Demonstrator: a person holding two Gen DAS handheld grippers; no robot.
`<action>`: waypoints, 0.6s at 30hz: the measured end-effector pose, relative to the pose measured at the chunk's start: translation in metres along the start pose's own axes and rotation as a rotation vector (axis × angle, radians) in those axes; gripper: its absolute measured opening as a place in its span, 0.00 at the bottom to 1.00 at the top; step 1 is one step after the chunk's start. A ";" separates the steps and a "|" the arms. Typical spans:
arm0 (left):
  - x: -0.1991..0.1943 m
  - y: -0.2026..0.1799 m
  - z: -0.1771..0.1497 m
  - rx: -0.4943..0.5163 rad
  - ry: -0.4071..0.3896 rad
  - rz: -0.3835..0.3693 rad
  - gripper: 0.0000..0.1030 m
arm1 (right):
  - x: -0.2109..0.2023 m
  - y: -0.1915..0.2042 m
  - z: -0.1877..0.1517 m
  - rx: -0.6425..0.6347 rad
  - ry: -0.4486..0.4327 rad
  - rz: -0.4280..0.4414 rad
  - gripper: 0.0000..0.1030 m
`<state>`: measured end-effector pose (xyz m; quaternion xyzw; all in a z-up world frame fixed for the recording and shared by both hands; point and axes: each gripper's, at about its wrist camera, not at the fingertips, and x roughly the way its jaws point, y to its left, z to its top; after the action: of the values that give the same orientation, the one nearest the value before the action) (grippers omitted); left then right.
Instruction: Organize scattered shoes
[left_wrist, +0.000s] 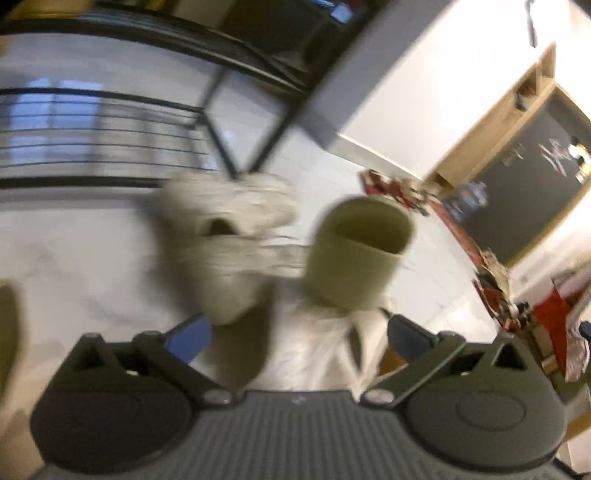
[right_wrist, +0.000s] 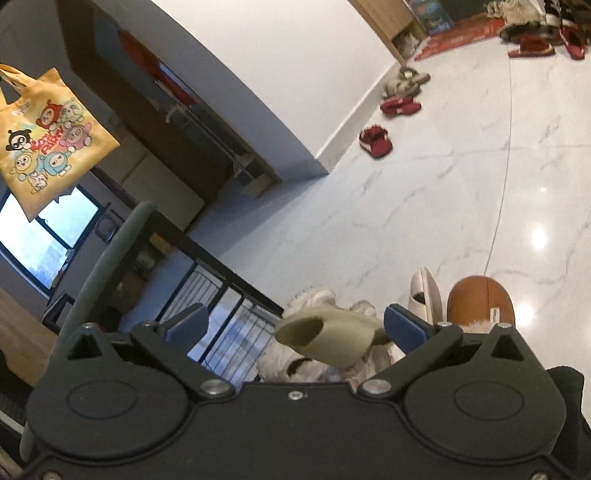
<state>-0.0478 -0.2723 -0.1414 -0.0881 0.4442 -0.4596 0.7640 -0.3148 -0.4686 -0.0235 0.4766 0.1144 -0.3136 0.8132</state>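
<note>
On the marble floor (right_wrist: 424, 192) beside a black wire shoe rack (left_wrist: 110, 129), footwear remains in two groups. Near group: an olive-green slipper (right_wrist: 325, 341) sits on or against a pair of cream fluffy slippers (right_wrist: 314, 295), with a white shoe (right_wrist: 426, 295) on edge and a brown shoe (right_wrist: 480, 295) just beside them. The left wrist view, heavily blurred, shows the same olive slipper (left_wrist: 358, 254) next to a fluffy slipper (left_wrist: 221, 236), both in front of the rack's foot.

Far group: a red slipper (right_wrist: 375, 138) lies alone by the wall corner, a red pair (right_wrist: 400, 105) and a beige pair (right_wrist: 404, 81) lie further along the wall, and more red and dark shoes (right_wrist: 546, 33) are strewn at a red mat (right_wrist: 461, 33).

The rack's visible wire tier carries no shoe that I can make out; its other tiers are too dark or blurred to judge.

Left hand-held gripper (left_wrist: 299, 332): fingers spread apart, holding nothing. Right hand-held gripper (right_wrist: 295, 325): fingers likewise apart; the olive slipper shows between them, but I see no contact.

Assessment: the job is incomplete. Whether the near cluster is a gathered pile awaiting placement or simply scatter cannot be settled. The far shoes plainly remain scattered, well apart from the rack.
</note>
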 end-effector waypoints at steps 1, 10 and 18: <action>0.012 -0.007 -0.002 -0.011 0.018 0.003 0.99 | 0.003 -0.002 0.001 0.013 0.015 0.008 1.00; 0.100 0.007 0.008 -0.582 0.060 -0.061 0.99 | 0.007 -0.005 0.007 0.049 0.055 0.134 1.00; 0.127 0.008 -0.006 -0.827 0.049 -0.180 0.99 | 0.003 -0.013 0.011 0.094 0.092 0.144 1.00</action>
<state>-0.0240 -0.3649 -0.2254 -0.4146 0.5998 -0.3094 0.6104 -0.3215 -0.4837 -0.0286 0.5351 0.1020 -0.2371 0.8044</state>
